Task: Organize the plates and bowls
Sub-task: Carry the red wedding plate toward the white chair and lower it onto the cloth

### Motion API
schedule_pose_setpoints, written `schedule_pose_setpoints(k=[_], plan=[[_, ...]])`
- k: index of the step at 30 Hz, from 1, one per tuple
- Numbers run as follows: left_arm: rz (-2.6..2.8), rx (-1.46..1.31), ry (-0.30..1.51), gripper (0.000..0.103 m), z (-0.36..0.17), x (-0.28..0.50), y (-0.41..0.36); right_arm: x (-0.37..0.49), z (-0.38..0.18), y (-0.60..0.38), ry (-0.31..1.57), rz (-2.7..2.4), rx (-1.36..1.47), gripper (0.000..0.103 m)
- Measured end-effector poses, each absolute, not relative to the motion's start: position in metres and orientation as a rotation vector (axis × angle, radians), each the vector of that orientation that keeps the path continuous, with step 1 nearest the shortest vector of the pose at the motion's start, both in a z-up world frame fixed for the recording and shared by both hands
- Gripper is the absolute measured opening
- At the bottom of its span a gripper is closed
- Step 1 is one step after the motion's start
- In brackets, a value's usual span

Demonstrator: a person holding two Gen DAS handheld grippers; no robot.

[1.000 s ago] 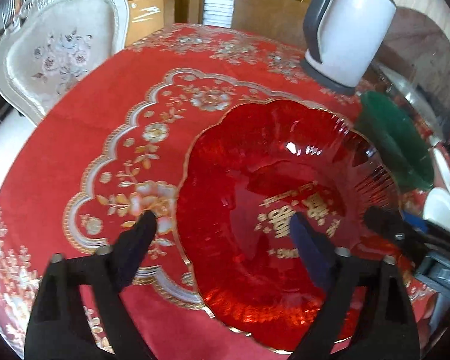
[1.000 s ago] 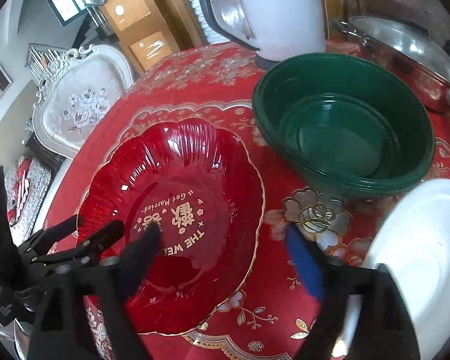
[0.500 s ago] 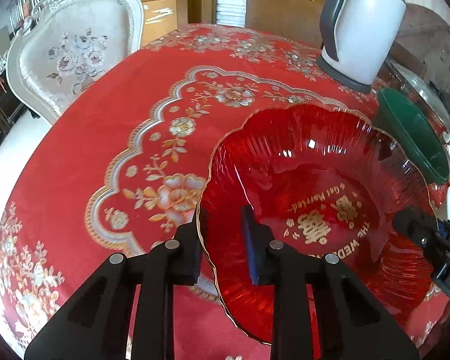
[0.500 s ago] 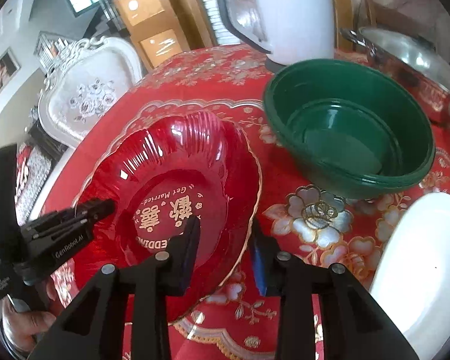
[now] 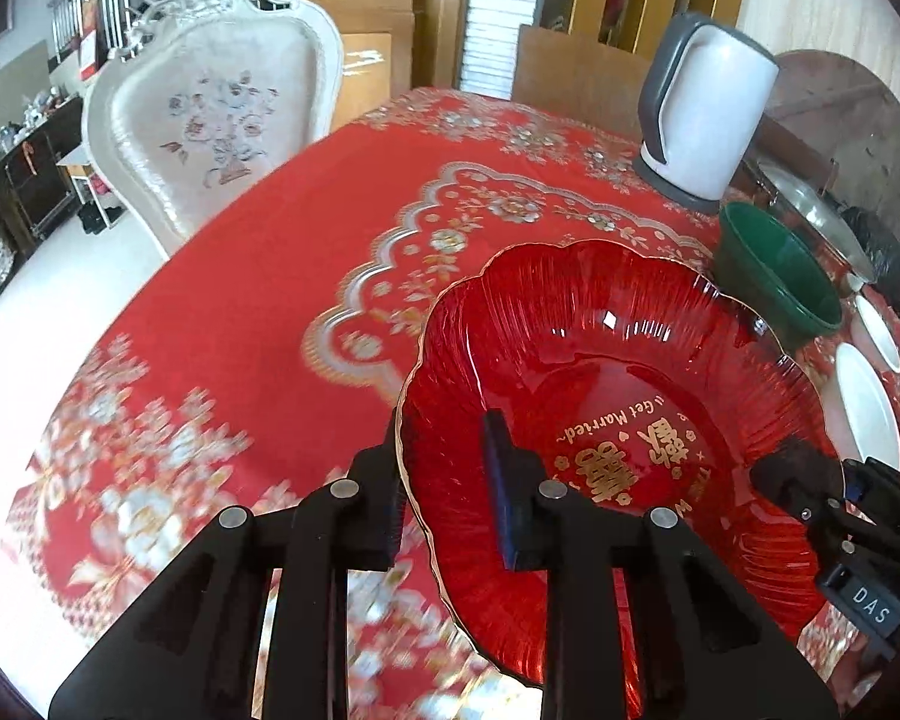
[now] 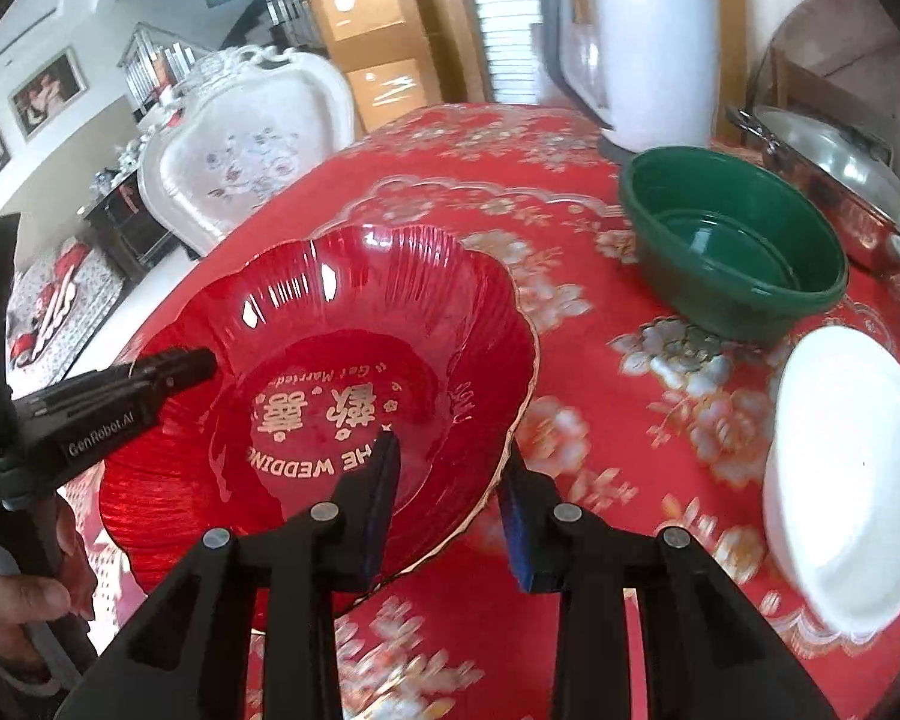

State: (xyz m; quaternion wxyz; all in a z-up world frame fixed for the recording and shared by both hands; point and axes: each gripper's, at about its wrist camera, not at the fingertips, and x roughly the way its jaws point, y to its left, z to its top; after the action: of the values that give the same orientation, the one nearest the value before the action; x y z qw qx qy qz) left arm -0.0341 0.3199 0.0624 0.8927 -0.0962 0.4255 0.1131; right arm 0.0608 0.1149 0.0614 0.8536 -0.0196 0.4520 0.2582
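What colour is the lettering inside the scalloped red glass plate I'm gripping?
Gold, on the scalloped red glass plate; clearest in the right wrist view.

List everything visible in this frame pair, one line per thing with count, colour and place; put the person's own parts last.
red plate: 1, red glass with gold rim and gold lettering, near side of table, held at two rim points
green bowl: 1, dark green, beyond the plate, in front of the kettle
white plates: at least 2, white, right of the red plate
kettle: 1, white and grey, far side of table
metal pot: 1, silver, far right
tablecloth: 1, red with floral pattern
chair: 1, white, ornate, beside table
left gripper: 1, black, shut on plate rim
right gripper: 1, black, shut on opposite rim
hand: 1, holding left gripper
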Motion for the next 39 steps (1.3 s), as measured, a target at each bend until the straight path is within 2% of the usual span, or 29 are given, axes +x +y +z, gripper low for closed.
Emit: schedule_pose_setpoints(k=[10, 22, 23, 25, 27, 30, 39], plan=[[0.307, -0.281, 0.877, 0.023, 0.043, -0.094, 0.340, 0.009, 0.056, 0.142, 0.908, 0.580, -0.150, 0.032], [0.381, -0.353, 0.828, 0.023, 0.019, -0.114, 0.357, -0.015, 0.023, 0.163, 0.954, 0.615, -0.198, 0.034], [0.388, -0.354, 0.824, 0.024, 0.018, -0.115, 0.359, -0.016, 0.023, 0.164, 0.953, 0.619, -0.199, 0.034], [0.411, -0.357, 0.811, 0.043, 0.017, -0.119, 0.364, -0.017, 0.022, 0.163, 0.969, 0.624, -0.187, 0.041], [0.450, -0.361, 0.777, 0.053, 0.021, -0.126, 0.370, -0.018, 0.021, 0.160, 0.995, 0.630, -0.154, 0.053], [0.481, -0.351, 0.743, 0.069, 0.032, -0.135, 0.375, -0.017, 0.023, 0.150, 1.014, 0.638, -0.099, 0.054], [0.405, -0.286, 0.680, 0.071, 0.072, -0.136, 0.336, -0.027, 0.053, 0.118, 0.936, 0.609, -0.063, 0.055]])
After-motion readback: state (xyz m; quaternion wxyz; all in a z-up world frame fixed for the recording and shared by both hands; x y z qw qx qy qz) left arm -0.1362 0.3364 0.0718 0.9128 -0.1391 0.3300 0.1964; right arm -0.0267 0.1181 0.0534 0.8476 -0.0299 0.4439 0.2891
